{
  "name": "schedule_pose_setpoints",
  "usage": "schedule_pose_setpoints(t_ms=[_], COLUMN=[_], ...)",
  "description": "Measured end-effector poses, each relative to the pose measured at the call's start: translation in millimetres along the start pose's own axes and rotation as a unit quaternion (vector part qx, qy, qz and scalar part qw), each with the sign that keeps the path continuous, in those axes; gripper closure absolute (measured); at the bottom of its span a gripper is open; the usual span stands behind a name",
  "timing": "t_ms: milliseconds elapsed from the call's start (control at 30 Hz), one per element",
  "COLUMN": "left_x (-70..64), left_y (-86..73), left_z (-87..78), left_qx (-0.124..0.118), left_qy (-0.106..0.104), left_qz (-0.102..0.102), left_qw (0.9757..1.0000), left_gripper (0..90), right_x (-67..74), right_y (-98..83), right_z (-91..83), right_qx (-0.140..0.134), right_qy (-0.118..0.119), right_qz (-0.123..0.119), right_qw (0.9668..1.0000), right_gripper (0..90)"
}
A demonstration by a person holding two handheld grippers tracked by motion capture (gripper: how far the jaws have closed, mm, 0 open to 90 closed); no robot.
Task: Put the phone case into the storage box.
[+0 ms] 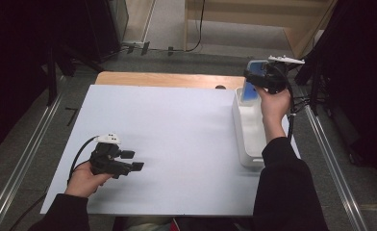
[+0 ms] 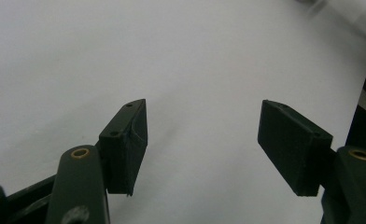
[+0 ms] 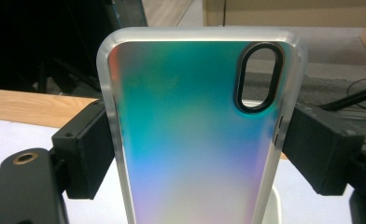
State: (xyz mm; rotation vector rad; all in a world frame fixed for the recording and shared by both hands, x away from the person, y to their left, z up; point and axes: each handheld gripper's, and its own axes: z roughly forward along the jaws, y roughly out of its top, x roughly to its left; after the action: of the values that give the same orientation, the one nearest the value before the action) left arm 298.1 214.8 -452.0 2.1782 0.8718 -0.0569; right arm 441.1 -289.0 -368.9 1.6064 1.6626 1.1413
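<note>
Nearest the person, at the front left of the white-topped bench [image 1: 177, 144], the left tool [image 1: 134, 160] lies low in the person's left hand [image 1: 84, 180], its two black jaws spread wide with nothing between them; the left gripper view shows those jaws apart over the bare white surface. A black cable trails from this tool back toward the sleeve. Farther out, along the right side of the bench, stands a long white plastic tray [image 1: 246, 132] with rounded corners, running front to back, and the person's right forearm in a dark sleeve reaches over it. At the far end of that tray, the right tool [image 1: 252, 77] in the right hand [image 1: 273, 103] pinches an iridescent blue-green phone case with a frosted clear rim [image 3: 190, 140] by its two long edges. In the right gripper view the case stands upright between the black pads, which press on both sides of it, its oval camera cut-out at the upper right. In the high view the case hangs just above the tray's far end; whether it touches the tray I cannot tell. Beyond lies the wooden edge of the bench, then grey floor.
</note>
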Motion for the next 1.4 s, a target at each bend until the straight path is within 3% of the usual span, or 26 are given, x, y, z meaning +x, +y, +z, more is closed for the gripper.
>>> schedule_pose_setpoints(t_ms=[400,467,900,1033,1400], left_x=[0.0,-0.2,1.4,0.9,0.7], left_y=[0.0,0.5,0.0,0.1,0.5], left_z=[0.5,-0.2,0.2,0.5,0.3], left_qx=[0.001,0.008,-0.005,-0.004,0.002], left_qy=[-0.001,0.003,-0.002,-0.001,0.000], left_qz=[0.000,0.001,-0.003,-0.003,-0.001], left_qw=[1.0000,1.0000,1.0000,1.0000,1.0000], left_gripper=[32.9,32.9,32.9,33.0,32.9], right_x=[-8.8,-8.9,-5.5,-5.0,-2.8], right_y=[-3.6,-4.2,-12.4,-15.0,-24.5], right_z=[17.5,19.8,39.0,42.8,49.6], right_qx=[-0.001,-0.003,0.006,0.002,0.003], right_qy=[-0.018,-0.021,-0.042,-0.044,-0.060], right_qz=[0.015,0.014,0.016,0.028,0.016], right_qw=[0.9997,0.9997,0.9990,0.9986,0.9980], right_gripper=[14.9,14.9,14.9,14.9,14.9])
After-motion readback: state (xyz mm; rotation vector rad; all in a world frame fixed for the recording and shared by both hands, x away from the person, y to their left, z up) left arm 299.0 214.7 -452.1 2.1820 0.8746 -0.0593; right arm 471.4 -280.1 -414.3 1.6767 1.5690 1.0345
